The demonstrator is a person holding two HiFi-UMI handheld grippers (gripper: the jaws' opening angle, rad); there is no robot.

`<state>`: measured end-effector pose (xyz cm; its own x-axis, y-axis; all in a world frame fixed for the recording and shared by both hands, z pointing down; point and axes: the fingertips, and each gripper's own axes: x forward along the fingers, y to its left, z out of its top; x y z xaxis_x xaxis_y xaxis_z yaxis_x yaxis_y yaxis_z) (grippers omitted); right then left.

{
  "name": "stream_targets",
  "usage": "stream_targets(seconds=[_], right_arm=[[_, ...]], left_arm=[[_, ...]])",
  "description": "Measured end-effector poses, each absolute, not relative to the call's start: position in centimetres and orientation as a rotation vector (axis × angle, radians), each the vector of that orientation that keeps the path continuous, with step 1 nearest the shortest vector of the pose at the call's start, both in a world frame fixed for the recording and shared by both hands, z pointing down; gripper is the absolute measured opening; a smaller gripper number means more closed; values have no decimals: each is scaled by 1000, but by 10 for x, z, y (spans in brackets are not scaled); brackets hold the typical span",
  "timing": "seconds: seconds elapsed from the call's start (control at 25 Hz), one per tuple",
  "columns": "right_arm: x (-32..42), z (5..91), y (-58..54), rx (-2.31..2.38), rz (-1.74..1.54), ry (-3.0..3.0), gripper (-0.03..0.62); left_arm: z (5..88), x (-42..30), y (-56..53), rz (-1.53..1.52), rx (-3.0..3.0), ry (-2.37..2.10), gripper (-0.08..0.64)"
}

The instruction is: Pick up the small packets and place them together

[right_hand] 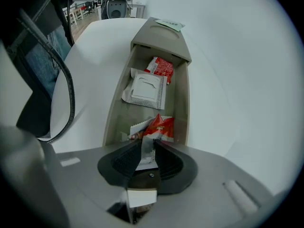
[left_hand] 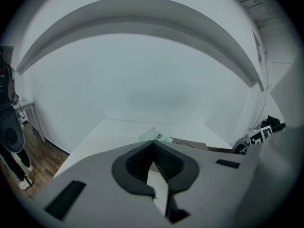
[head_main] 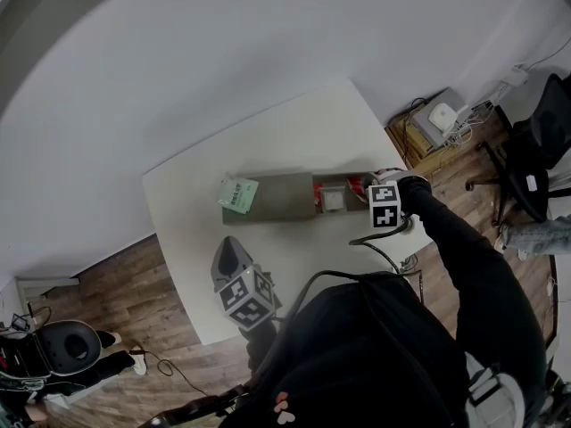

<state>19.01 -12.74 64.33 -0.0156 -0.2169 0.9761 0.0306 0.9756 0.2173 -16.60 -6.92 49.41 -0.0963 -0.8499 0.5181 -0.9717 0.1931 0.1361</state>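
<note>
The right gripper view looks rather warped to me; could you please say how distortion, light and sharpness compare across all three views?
Right gripper view: fisheye bows the grey tray sides; the white packet is sharp, light even. Left gripper view: black corners, wall lines arc, near foreground soft. Head view: the table edges curve; flat light, faint shadows.

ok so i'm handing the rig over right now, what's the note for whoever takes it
Left gripper: shut, empty, held by the table's near edge.
Right gripper: pointing down into the open end of the grey tray, jaws closed on a red and white packet.
Also in the open part: a white packet and a red packet.
A green packet lies apart on the tray's covered end.
Done: three packets share the open part.
Left: probably release the gripped packet there, then bring the green one over.
</note>
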Motion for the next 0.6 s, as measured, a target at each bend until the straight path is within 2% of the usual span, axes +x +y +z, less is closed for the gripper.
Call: stream_targets(seconds=[0.2, 0.32, 0.6], right_arm=[[191, 644, -131, 163, -198, -1585, 60], [191, 640, -133, 178, -217, -1590, 12], [193, 623, -140, 225, -241, -1603, 2]], left_arm=[[497, -164, -74, 333, 1705, -1982, -2], [497, -164, -74, 335, 1707, -1981, -2], [495, -162, -71, 327, 1706, -1984, -2]])
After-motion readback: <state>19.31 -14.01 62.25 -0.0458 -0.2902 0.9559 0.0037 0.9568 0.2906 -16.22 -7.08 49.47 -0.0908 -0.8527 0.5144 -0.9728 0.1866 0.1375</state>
